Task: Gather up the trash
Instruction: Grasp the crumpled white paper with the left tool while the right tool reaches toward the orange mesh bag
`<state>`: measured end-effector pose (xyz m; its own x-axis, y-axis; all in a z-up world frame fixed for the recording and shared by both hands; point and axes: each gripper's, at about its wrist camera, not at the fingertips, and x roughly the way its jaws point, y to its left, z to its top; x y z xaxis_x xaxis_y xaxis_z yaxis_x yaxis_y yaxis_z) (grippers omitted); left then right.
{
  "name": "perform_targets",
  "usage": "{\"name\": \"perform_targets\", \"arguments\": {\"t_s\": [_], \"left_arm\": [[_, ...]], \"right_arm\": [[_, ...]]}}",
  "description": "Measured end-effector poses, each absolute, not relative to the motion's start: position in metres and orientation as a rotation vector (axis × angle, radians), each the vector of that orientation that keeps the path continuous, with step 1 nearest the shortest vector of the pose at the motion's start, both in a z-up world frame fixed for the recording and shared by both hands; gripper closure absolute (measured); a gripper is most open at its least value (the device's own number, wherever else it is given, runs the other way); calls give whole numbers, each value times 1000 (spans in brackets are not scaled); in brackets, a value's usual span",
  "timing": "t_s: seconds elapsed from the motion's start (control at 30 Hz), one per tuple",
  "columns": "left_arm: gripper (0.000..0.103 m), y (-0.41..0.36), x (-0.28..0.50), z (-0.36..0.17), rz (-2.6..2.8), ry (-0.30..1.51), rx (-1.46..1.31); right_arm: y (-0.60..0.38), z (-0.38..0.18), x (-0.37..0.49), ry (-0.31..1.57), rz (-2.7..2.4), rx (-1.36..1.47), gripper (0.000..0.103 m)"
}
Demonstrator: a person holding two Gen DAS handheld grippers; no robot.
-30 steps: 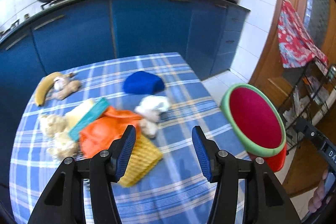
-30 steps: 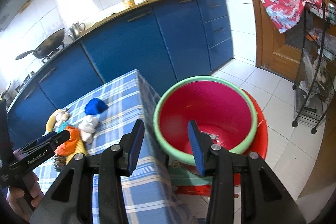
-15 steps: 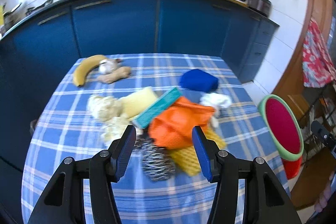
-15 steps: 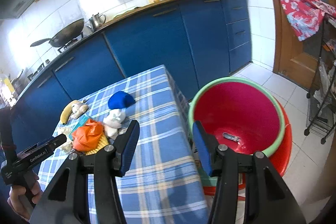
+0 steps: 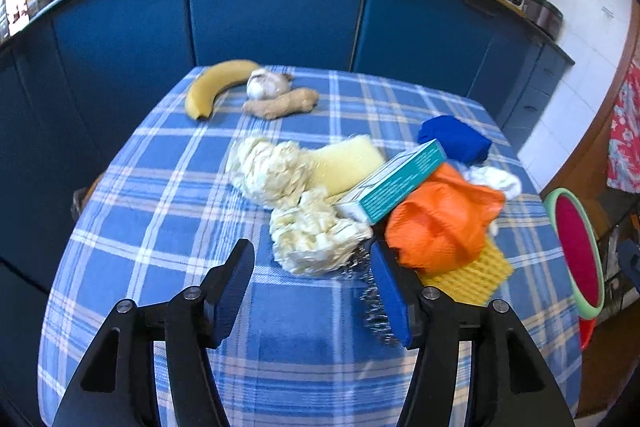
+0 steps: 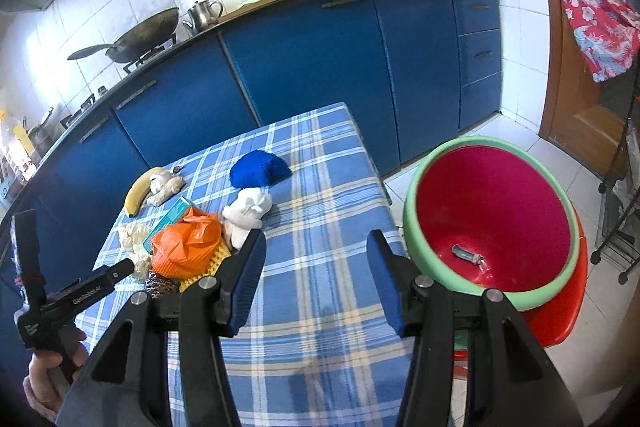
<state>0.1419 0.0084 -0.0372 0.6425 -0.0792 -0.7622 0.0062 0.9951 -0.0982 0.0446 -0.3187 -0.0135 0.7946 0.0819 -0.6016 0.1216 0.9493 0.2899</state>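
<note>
On the blue checked table (image 5: 160, 211) lies a heap: two cream crumpled wads (image 5: 316, 239), a yellow sponge (image 5: 344, 167), a teal box (image 5: 396, 183), an orange bag (image 5: 440, 223), a steel scourer (image 5: 372, 291), a yellow knit cloth (image 5: 472, 275), white tissue (image 5: 496, 179) and a blue cloth (image 5: 456, 139). My left gripper (image 5: 312, 287) is open and empty, just in front of the near wad. My right gripper (image 6: 316, 267) is open and empty over the table's right part, left of the red bin (image 6: 496, 211) with a green rim, which holds one small item (image 6: 466, 255).
A banana (image 5: 216, 83), garlic (image 5: 264, 85) and ginger (image 5: 280, 105) lie at the table's far side. Blue cabinets (image 5: 272, 7) stand behind. The bin (image 5: 580, 251) stands off the table's right edge. A wire rack (image 6: 624, 195) is at the far right.
My left gripper has swung left from the bin side to the cream wads. My right gripper has drawn back and left from the bin, over the table.
</note>
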Motion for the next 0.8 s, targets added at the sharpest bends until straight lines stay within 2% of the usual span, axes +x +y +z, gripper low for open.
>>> {"name": "perform_targets", "arguments": {"t_s": [0.37, 0.67, 0.73, 0.8], "left_arm": [[41, 19, 161, -62, -50, 923, -176], [41, 20, 166, -66, -67, 886, -180], [56, 20, 166, -68, -74, 885, -183], [60, 21, 165, -68, -75, 879, -177]], "right_arm": [[-292, -27, 66, 711, 22, 301, 49], [-278, -35, 76, 742, 42, 288, 49], [-275, -36, 78, 749, 48, 286, 49], [-272, -38, 79, 756, 54, 281, 49]]}}
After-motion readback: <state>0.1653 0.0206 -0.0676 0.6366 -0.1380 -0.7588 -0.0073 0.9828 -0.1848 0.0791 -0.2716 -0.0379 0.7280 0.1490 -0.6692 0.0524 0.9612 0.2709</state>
